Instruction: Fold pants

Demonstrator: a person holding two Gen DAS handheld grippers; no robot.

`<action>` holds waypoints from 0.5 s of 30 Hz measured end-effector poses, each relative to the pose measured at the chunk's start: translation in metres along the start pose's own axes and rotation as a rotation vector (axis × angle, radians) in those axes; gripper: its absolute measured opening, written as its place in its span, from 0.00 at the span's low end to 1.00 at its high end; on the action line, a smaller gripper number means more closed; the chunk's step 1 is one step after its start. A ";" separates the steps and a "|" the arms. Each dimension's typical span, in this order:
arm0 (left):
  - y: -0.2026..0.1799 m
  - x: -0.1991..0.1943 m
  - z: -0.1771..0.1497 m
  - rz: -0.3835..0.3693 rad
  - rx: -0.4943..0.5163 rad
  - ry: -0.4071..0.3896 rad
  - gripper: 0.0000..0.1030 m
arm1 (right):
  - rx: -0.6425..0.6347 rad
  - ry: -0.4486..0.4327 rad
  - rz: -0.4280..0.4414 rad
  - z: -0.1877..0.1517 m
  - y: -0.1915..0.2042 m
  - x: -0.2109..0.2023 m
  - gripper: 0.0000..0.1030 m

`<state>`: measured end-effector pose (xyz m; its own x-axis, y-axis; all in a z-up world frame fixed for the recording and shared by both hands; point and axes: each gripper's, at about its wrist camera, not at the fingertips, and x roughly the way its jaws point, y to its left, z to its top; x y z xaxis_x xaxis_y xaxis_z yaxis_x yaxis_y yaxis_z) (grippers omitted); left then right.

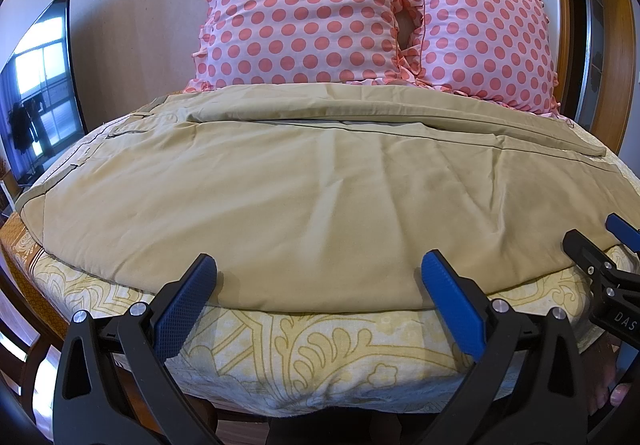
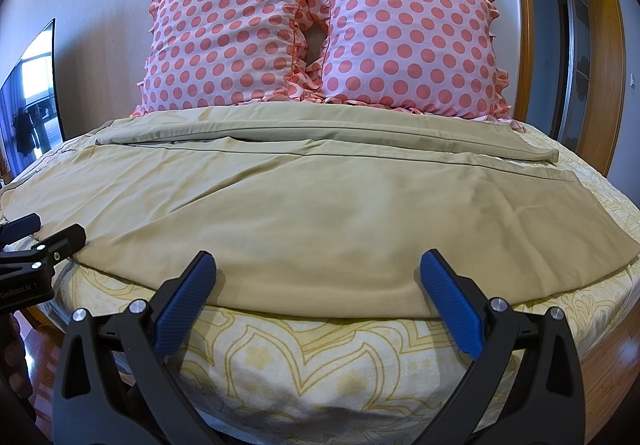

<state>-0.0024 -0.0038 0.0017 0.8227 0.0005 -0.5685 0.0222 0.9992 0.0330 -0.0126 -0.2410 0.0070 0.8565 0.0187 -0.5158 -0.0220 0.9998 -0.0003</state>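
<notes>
The khaki pants lie spread across the bed, near hem just past the fingers. Left gripper and right gripper both hang spread wide, holding nothing. Pinching only the top layer, or bedsheet with it, could skew the fold.

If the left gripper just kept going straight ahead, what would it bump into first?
Most likely the near edge of the tan pants, lying flat on the bed. The left gripper is open, holding nothing; depth is uncertain.
</notes>
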 end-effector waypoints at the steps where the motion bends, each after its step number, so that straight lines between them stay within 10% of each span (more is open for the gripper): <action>1: 0.000 0.000 0.000 0.000 0.000 0.000 0.99 | 0.000 0.000 0.000 0.000 0.000 0.000 0.98; 15: 0.012 -0.005 0.017 -0.080 -0.015 0.015 0.99 | 0.034 0.028 -0.008 0.041 -0.025 0.001 0.98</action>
<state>0.0036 0.0079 0.0193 0.8099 -0.0785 -0.5813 0.0784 0.9966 -0.0254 0.0101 -0.2660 0.0420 0.8417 0.0111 -0.5399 0.0023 0.9997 0.0241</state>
